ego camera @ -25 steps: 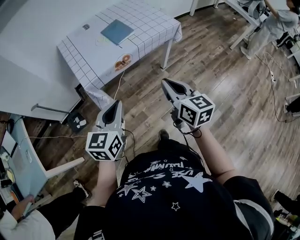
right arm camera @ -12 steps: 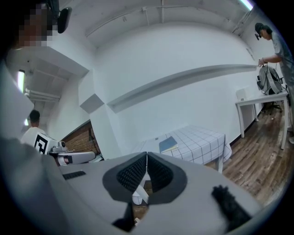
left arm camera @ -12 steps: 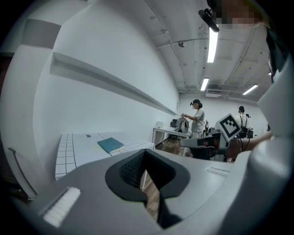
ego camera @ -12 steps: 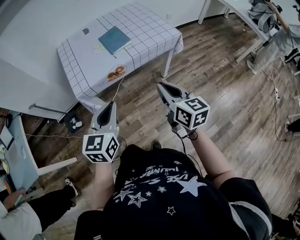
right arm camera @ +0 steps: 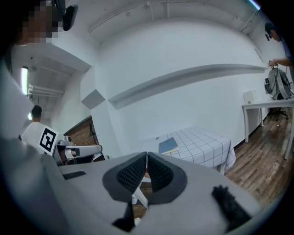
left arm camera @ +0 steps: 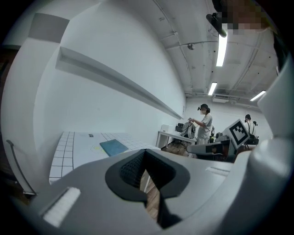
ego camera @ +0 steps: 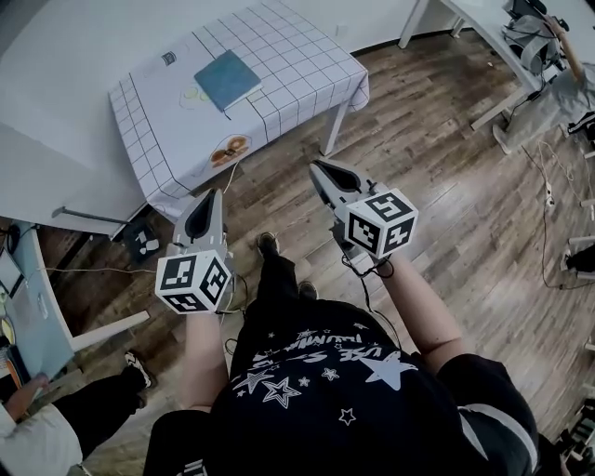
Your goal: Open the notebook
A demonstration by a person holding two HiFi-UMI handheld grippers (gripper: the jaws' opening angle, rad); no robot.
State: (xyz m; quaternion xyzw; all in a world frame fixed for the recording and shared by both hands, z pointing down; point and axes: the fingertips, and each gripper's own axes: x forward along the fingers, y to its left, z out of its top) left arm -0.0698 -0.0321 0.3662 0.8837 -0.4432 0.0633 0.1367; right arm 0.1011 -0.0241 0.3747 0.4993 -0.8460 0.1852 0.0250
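Observation:
A closed blue-grey notebook [ego camera: 227, 79] lies on a table with a white checked cloth [ego camera: 288, 70] by the wall; it also shows small in the left gripper view, notebook [left arm camera: 113, 147], and in the right gripper view, notebook [right arm camera: 169, 145]. Both grippers are held over the wooden floor, well short of the table. My left gripper [ego camera: 206, 203] is shut and empty, pointing at the table's near edge. My right gripper [ego camera: 323, 169] is also shut with nothing in it, its jaws touching at the tips.
A plate with food [ego camera: 229, 149] and a small dark item [ego camera: 168, 59] sit on the cloth. White desks [ego camera: 465, 23] stand at the back right with a person [ego camera: 567, 88] beside them. A light-blue desk [ego camera: 42, 311] and another person [ego camera: 56, 428] are at the left. Cables [ego camera: 548, 186] run on the floor.
Both grippers have moved forward across the floor toward the checked table, which now sits closer. Their jaws stayed shut. The person's foot has stepped forward between the grippers.

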